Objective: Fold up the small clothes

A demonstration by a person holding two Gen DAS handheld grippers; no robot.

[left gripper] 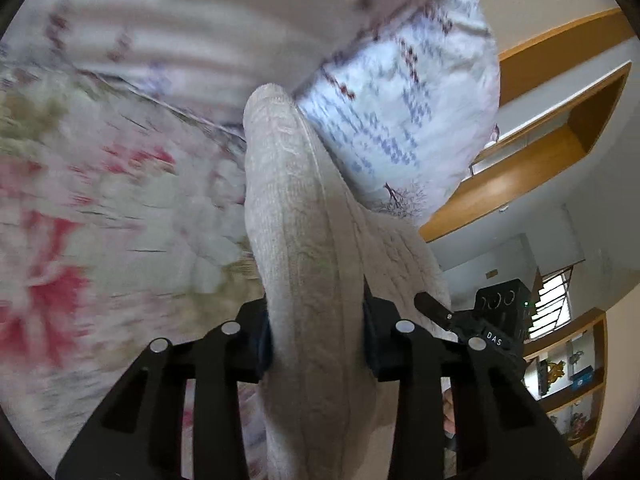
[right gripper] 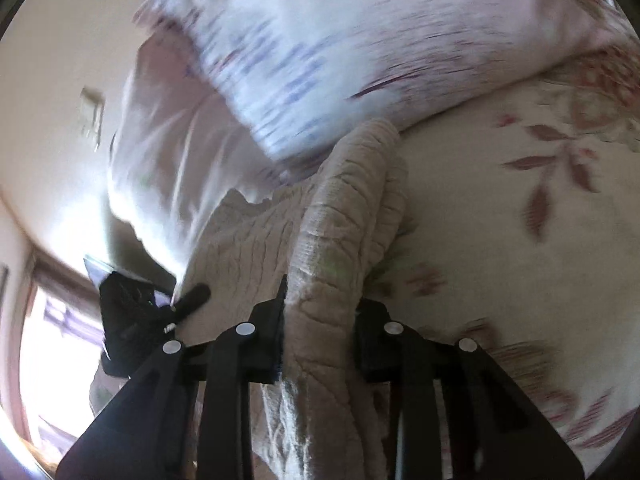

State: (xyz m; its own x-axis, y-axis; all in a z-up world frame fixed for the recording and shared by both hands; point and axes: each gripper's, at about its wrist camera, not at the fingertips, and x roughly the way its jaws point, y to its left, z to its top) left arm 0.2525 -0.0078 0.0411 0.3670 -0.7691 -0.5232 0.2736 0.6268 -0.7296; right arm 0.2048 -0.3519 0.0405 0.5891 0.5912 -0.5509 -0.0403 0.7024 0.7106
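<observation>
A: Nearest the lens, black tool arms; between them, the left tool [left gripper: 318, 344] clamped on a bunched ridge of the cream cable-knit garment [left gripper: 296, 216]. Narrowed most of the way, pads pressing the knit on both sides.

B: Same on the other side. Right tool [right gripper: 320, 336] pinched shut on a thick fold of that knit [right gripper: 340, 216], the rest spilling under and past the fingers.

A: So: gripped at two points, lifted off the bed rather than lying flat. Looks like the pick-up-and-spread step, with no fold made yet.

B: Agreed, as a judgement. Hard to say which part is held, whether sleeve, hem or shoulder; too bunched and blurred to tell.

A: Below and beyond the knit, the floral bedsheet [left gripper: 80, 216], red and green blooms. Behind it, a blue-and-white patterned pillow [left gripper: 404, 120], just beside the garment's far end.

B: Further out, wooden shelving [left gripper: 560, 152] along the wall and a bright window [right gripper: 48, 340].

A: Next move, then: draw the two tools apart to stretch the knit out, then lower it flat onto open sheet, clear of the pillow.

B: Needs an even pull, since loose knit sags and bunches easily.
</observation>
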